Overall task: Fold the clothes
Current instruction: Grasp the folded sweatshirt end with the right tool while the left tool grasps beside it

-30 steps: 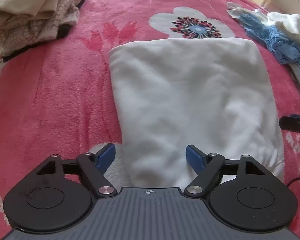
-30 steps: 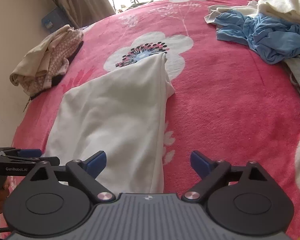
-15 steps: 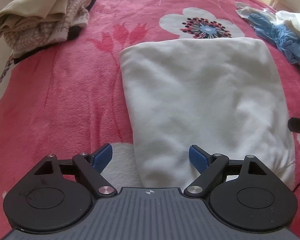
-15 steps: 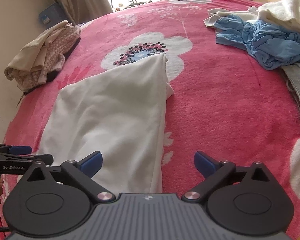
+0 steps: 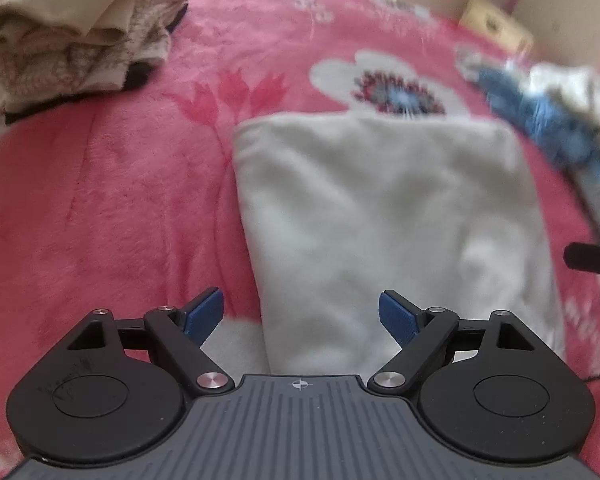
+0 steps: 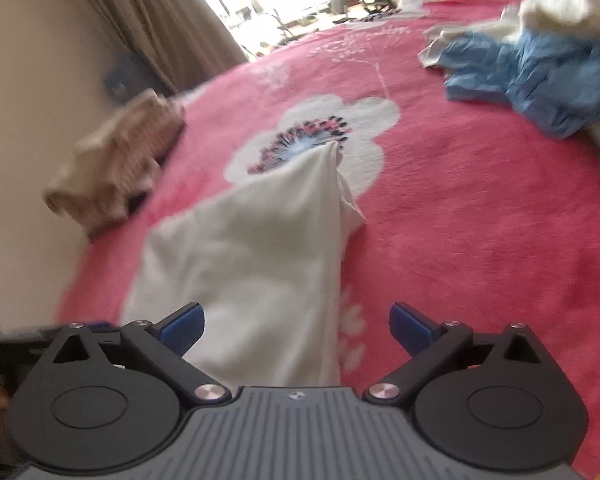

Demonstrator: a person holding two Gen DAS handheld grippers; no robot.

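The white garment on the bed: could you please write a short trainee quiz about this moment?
1. True or false: the left gripper is clamped on the white garment.
2. Which lies nearer the blue clothes: A) the beige pile, B) the cream cloth?
3. Fill in: the blanket is pink with a white ____ print.

Key: 1 false, its jaws are open; 2 B; 3 flower.

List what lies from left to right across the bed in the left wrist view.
Beige clothes pile → white garment → blue garment.
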